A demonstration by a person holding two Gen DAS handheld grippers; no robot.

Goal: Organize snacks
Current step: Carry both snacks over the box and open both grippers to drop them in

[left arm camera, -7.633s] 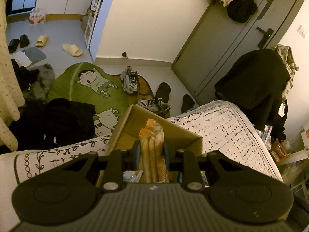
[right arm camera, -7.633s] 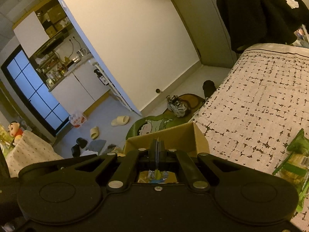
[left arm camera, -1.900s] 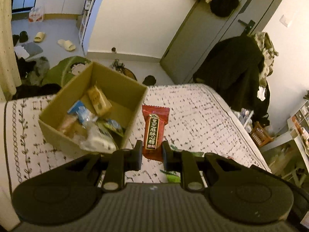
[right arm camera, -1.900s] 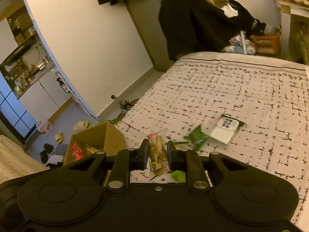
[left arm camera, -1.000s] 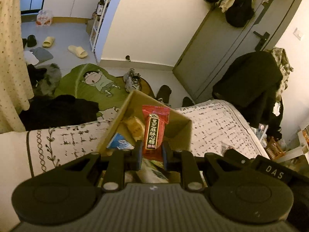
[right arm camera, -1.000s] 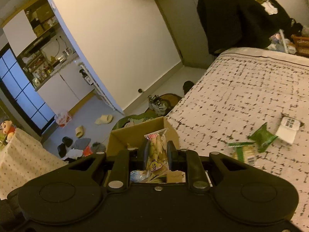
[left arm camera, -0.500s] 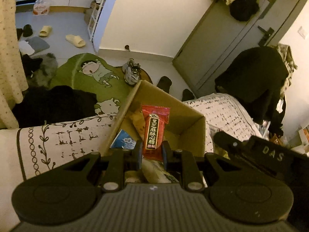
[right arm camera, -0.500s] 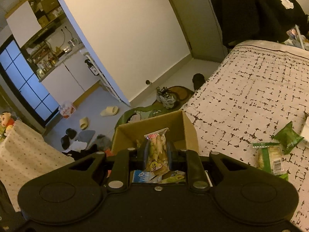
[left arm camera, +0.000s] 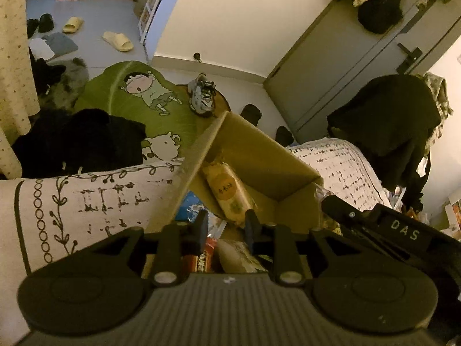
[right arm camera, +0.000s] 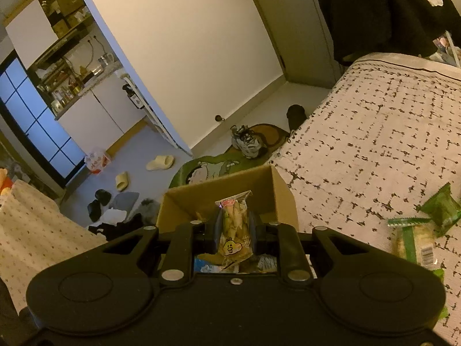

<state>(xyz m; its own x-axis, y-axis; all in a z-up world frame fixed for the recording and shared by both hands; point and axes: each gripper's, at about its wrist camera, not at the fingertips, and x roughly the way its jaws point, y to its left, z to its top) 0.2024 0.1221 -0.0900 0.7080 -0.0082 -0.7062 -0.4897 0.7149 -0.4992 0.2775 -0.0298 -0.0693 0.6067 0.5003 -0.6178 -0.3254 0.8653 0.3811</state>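
Releasing over the cardboard box (left arm camera: 259, 155), the left gripper (left arm camera: 226, 225) is opening its jaws, nothing between them; the red packet (left arm camera: 206, 255) lies below inside. The right gripper (right arm camera: 234, 230) clamps a yellow snack bag (right arm camera: 233, 227) above the box's near edge; an early release could drop it onto the bed (right arm camera: 374, 144), beside the green packets (right arm camera: 415, 236).

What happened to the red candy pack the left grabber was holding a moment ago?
The left gripper let it go: its jaws are opening with nothing between them, and the red pack now lies below in the cardboard box. The right gripper still clamps its yellow snack bag over the box.
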